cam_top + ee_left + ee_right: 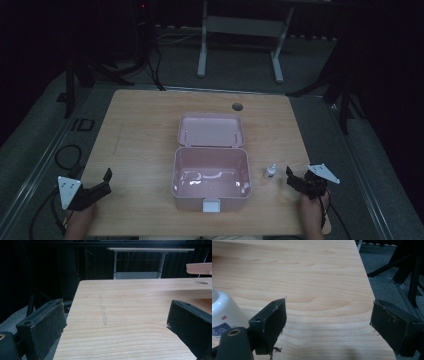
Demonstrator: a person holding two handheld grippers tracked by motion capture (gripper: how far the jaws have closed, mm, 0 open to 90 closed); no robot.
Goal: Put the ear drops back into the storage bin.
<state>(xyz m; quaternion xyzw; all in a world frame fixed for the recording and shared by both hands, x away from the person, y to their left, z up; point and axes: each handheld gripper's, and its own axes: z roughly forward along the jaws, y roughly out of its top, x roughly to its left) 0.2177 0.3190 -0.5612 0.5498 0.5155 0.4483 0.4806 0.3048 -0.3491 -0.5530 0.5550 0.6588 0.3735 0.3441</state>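
Pink plastic made up the box (211, 177) that sat open in the middle of the wooden table (140, 130), its lid (212, 129) laid back flat behind it and a white latch at its front edge. The inside of the box caught some glare and looked bare. A small white bottle (270, 171) stood upright on the table just to the right of the box, between it and the right gripper (291, 176).

The right gripper lay near the table's right front corner, held by a hand (312, 210) that came in from the bottom edge. Its jaws stood wide apart with only bare wood between them. In the right gripper view the bottle (223, 315) showed just outside the left jaw, close beside it, though whether the two touched could not be told.

The left gripper (102, 181) sat at the table's left front corner, well apart from the box. Its jaws were also spread wide, with nothing but table (125, 315) between them. In the left gripper view the edge of the box lid (200, 268) showed far off at the right.
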